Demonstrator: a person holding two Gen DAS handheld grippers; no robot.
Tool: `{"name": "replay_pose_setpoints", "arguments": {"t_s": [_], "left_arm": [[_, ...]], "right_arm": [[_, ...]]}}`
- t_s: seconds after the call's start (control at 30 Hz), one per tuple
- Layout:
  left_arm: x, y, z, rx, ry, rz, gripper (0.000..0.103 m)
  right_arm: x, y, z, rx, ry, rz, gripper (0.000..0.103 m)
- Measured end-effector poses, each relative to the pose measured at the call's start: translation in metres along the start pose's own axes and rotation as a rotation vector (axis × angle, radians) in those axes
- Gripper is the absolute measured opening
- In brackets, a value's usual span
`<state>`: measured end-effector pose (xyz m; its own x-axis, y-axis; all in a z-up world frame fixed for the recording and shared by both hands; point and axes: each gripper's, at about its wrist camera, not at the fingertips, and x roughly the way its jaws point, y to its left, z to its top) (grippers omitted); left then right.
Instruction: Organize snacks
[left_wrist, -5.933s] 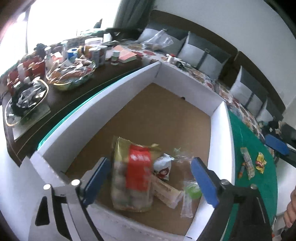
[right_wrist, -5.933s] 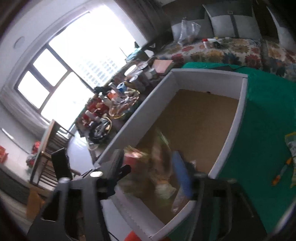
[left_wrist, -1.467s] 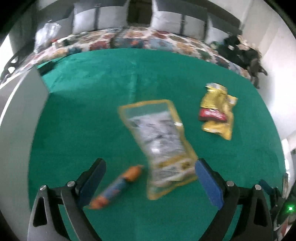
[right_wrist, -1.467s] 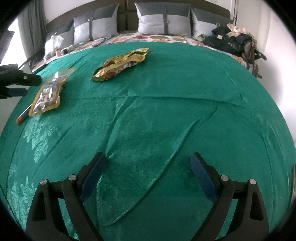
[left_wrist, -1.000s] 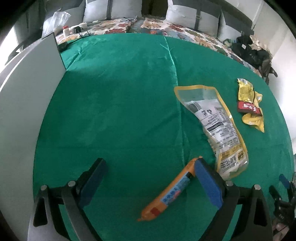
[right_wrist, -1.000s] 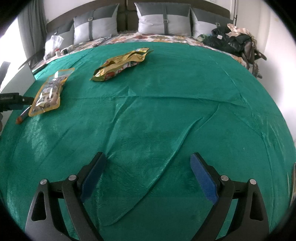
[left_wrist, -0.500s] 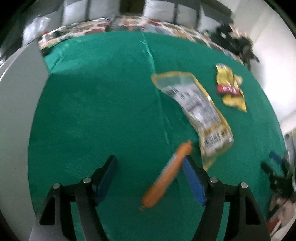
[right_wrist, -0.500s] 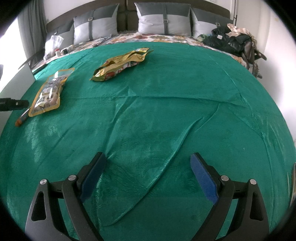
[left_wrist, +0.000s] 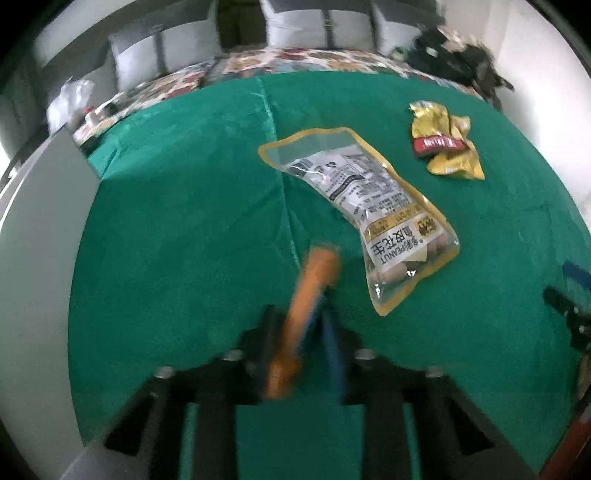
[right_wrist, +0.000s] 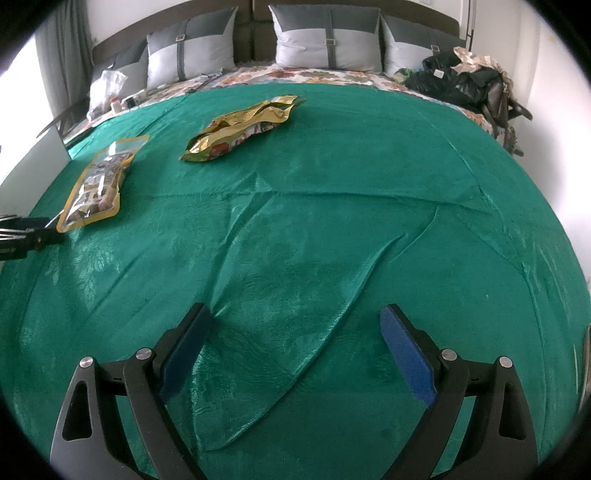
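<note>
My left gripper (left_wrist: 301, 325) is shut on an orange sausage stick (left_wrist: 306, 295), which sticks forward over the green cloth (left_wrist: 184, 221). A clear peanut bag with a yellow border (left_wrist: 369, 206) lies just right of it, also seen in the right wrist view (right_wrist: 98, 184). A crumpled yellow snack bag (left_wrist: 443, 147) lies far right; in the right wrist view it is the gold bag (right_wrist: 240, 127). My right gripper (right_wrist: 295, 347) is open and empty over bare green cloth (right_wrist: 332, 240). The left gripper's tip (right_wrist: 26, 232) shows at that view's left edge.
The white wall of the cardboard box (left_wrist: 33, 258) stands at the left, also seen in the right wrist view (right_wrist: 33, 158). Grey pillows (right_wrist: 325, 40) and dark bags (right_wrist: 465, 85) lie at the far edge. The right gripper's tip (left_wrist: 569, 295) shows at the right.
My left gripper has closed on the orange sausage stick, which lay loose between its open fingers before. The right gripper has not moved.
</note>
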<state>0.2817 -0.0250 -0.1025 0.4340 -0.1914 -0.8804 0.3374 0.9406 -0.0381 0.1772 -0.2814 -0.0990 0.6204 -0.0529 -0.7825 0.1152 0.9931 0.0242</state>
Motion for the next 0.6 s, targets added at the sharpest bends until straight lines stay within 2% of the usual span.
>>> {"name": "replay_pose_setpoints", "arguments": {"t_s": [0.23, 0.4, 0.43, 0.47, 0.53, 0.57, 0.6], "left_arm": [[-0.019, 0.023, -0.029, -0.203, -0.053, 0.029, 0.016], [-0.020, 0.029, -0.046, -0.228, -0.070, 0.041, 0.016], [-0.020, 0.030, -0.047, -0.235, -0.096, 0.042, 0.017], [-0.019, 0.031, -0.046, -0.242, -0.103, 0.048, 0.022], [-0.018, 0.033, -0.045, -0.258, -0.120, 0.043, 0.043], [-0.016, 0.033, -0.044, -0.258, -0.124, 0.045, 0.064], [-0.013, 0.031, -0.042, -0.257, -0.116, 0.060, 0.081]], "right_arm": [[0.000, 0.000, 0.000, 0.000, 0.000, 0.000, 0.095], [0.000, 0.000, 0.000, 0.000, 0.000, 0.000, 0.095], [0.000, 0.000, 0.000, 0.000, -0.001, 0.000, 0.095], [0.000, 0.000, 0.000, 0.000, -0.001, 0.000, 0.095], [0.000, 0.000, 0.000, 0.000, -0.001, 0.000, 0.095], [0.000, 0.000, 0.000, 0.000, -0.001, 0.000, 0.095], [0.000, 0.000, 0.000, 0.000, -0.001, 0.000, 0.095]]}}
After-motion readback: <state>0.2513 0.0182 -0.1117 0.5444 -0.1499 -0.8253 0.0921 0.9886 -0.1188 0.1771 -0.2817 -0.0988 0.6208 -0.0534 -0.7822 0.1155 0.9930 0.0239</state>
